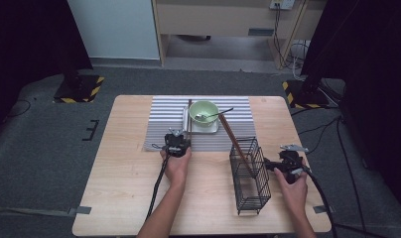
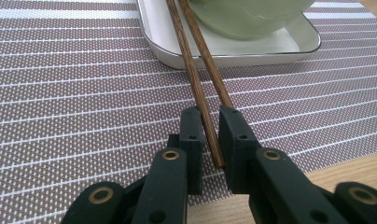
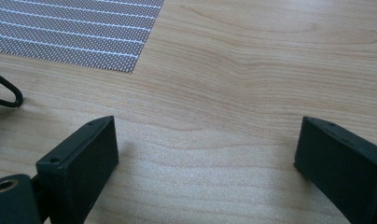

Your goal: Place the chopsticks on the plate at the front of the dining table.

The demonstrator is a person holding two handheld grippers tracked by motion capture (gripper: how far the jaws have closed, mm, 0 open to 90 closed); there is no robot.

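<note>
Wooden table (image 1: pixel 124 188) under dim light carries a striped mat (image 1: pixel 164 124), a tray (image 2: pixel 289 44) with a green bowl (image 1: pixel 203 111), and a wire basket (image 1: pixel 249 176) already holding one chopstick (image 1: pixel 235 144). Left gripper (image 2: pixel 211 116) is nearly closed on a chopstick pair (image 2: pixel 198 79) whose far ends rest on the tray; they likely still have to go to the basket. Right gripper (image 3: pixel 205 140) gapes wide, empty, beside the basket. Bowl's contents are hard to make out.

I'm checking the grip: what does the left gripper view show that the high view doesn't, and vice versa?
Left gripper view: the left tongs closed on one wooden chopstick, a second alongside. High view: the wire basket holding another stick, and the spoon in the green bowl. Both: that bowl, the white tray, the striped mat.
</note>
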